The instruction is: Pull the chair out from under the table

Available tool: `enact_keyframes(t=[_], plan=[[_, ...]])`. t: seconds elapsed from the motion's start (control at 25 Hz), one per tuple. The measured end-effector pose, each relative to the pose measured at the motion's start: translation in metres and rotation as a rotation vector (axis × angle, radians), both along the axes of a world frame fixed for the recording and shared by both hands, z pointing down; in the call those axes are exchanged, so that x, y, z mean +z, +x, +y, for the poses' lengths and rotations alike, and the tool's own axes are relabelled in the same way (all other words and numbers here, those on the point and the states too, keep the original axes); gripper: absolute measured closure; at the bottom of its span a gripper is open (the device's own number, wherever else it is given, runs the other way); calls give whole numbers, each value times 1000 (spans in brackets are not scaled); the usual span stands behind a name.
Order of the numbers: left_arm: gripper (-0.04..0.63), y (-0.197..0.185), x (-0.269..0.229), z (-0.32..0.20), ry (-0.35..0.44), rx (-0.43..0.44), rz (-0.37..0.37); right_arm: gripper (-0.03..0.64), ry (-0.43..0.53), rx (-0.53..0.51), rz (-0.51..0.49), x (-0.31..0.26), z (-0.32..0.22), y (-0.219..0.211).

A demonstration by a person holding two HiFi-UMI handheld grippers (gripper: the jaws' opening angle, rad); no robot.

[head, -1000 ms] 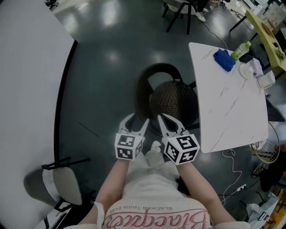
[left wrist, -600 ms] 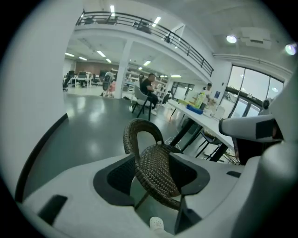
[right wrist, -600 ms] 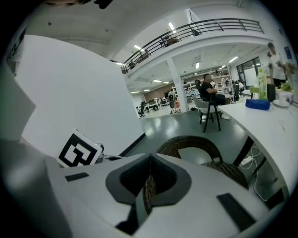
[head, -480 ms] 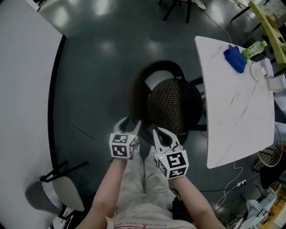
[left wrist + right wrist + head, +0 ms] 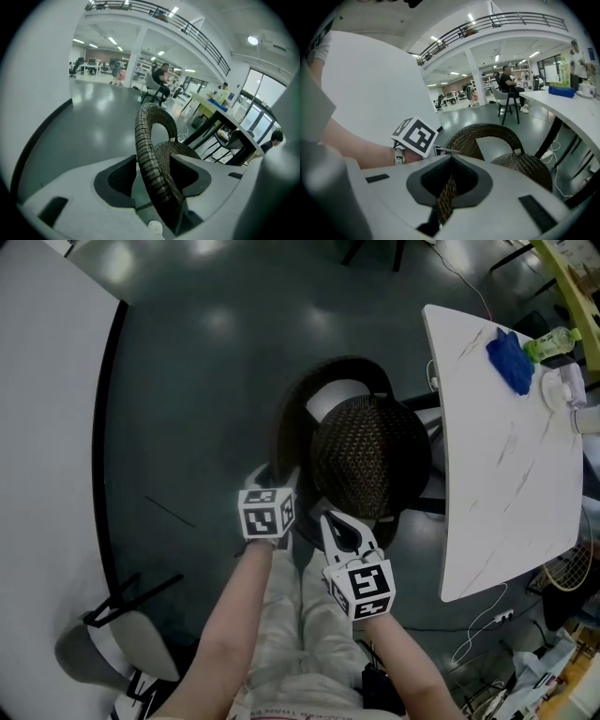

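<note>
Chair: dark, woven; stands on the floor just beside the white worktop, back turned away from it.
Left tool: released, jaws apart, astride the rim of the chair back.
Right tool: clenched, tips together, a stretch of rim caught in the hollow between the jaws.
On worktop, far end: blue cloth, green bottle.
</note>
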State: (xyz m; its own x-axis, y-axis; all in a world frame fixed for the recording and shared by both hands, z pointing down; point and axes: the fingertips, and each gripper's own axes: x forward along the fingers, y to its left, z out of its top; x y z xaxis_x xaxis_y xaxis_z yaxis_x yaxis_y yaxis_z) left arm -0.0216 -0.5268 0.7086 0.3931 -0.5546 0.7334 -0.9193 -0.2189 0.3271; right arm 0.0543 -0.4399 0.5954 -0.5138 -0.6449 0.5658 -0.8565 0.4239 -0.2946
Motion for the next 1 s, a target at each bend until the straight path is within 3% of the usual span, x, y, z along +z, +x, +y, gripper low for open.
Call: enact_keyframes(t=[0.16, 0.32, 0.48, 0.72, 1.0], plan=[[404, -3, 10, -5, -70, -7, 26, 614, -23, 18, 7, 2, -1, 1], [488, -2, 10, -5, -77, 21, -17, 614, -45, 36, 7, 3, -1, -1], [520, -2, 11, -6, -89, -8, -20, 614, -45, 25, 17, 0, -1, -10], [543, -4, 12, -4, -97, -33, -53, 614, -37, -37, 54, -9, 5, -27], [558, -28, 9, -1, -131, -133, -37, 614, -16, -125, 80, -28, 22, -50]])
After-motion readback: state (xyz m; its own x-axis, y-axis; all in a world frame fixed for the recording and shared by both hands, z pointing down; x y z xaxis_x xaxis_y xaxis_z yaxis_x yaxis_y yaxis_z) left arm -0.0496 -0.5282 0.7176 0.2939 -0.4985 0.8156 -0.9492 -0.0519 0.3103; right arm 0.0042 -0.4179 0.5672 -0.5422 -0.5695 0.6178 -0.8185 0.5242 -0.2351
